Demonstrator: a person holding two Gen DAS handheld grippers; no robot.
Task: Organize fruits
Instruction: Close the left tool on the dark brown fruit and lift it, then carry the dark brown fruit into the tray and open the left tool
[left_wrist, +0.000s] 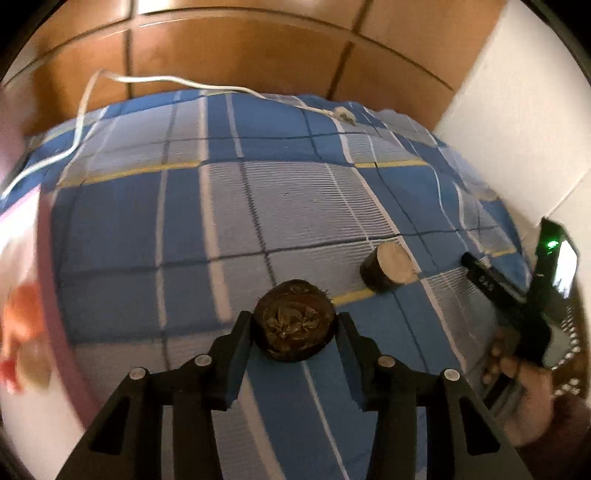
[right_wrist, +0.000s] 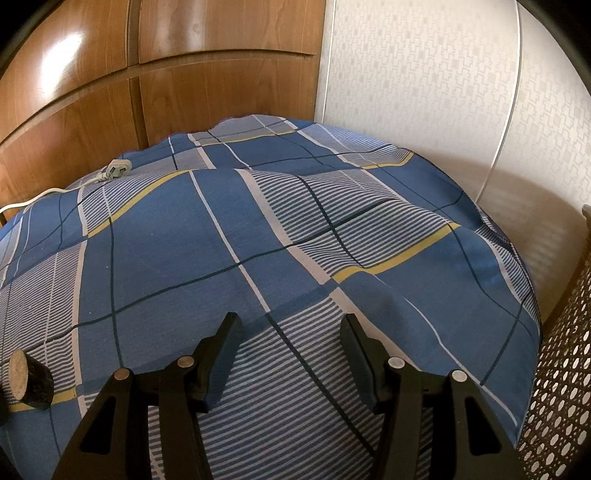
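- Your left gripper (left_wrist: 294, 326) has a dark brown, round fruit (left_wrist: 294, 325) between its jaws; the two pads sit against its left and right sides, so the jaws are clamped on it.
- That fruit shows a dried, leafy calyx on its upper face and sits at the jaw tips, over the blue checked bedsheet (left_wrist: 258, 206).
- A second piece, a dark cut fruit (left_wrist: 388, 267) with a pale flat face, lies on the bedsheet ahead and to the right of those jaws, clear of them.
- Your right gripper (right_wrist: 290, 350) has its jaws standing apart with only bedsheet between them.
- From the right wrist camera, the cut fruit lies far off to the left of the jaws, near the frame's lower left edge.
- Blurred orange and red shapes (left_wrist: 22, 325) show at the left edge of the left view; what they are I cannot tell.
- A white cable (left_wrist: 85, 110) trails across the far end of the bed.
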